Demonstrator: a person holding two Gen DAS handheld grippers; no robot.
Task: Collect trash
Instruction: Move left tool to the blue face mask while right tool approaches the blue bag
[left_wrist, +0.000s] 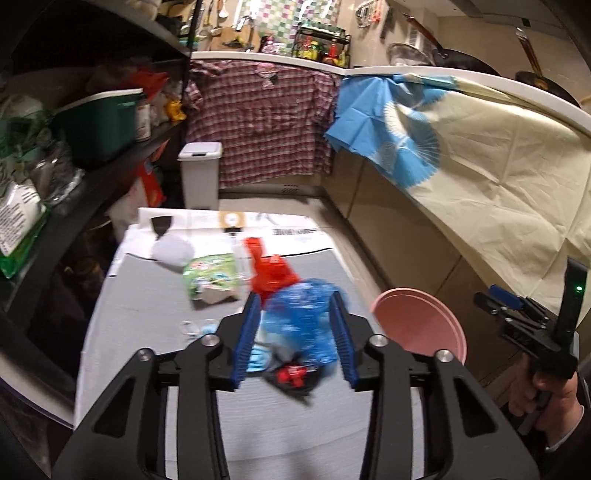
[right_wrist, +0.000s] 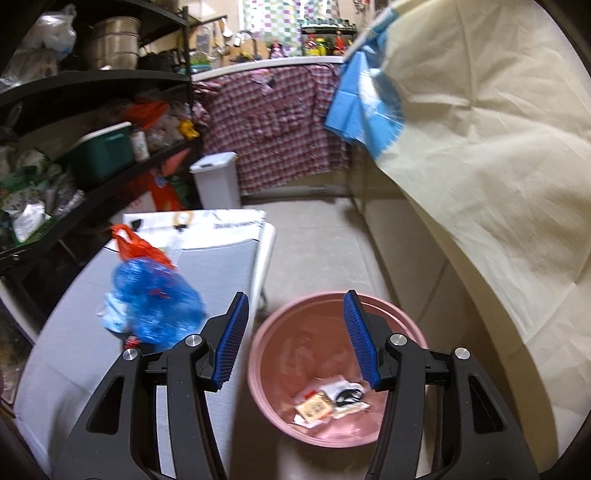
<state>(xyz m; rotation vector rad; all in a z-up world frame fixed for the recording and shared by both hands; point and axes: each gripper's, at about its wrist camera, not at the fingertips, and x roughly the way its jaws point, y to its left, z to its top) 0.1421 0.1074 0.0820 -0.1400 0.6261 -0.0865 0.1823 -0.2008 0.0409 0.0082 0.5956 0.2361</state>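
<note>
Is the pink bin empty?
No. The pink bin already holds a few wrappers at its bottom; most of it is unfilled.

Left claw is angling downward, blue pads pinching something blue between them. Right claw is standing open and empty — a hand gripping its handle.

Looks like a cramped home kitchen: ladles and utensils hanging on a checkered tile wall, sauce bottles on the white counter, woks and black shelves stuffed with groceries.
</note>
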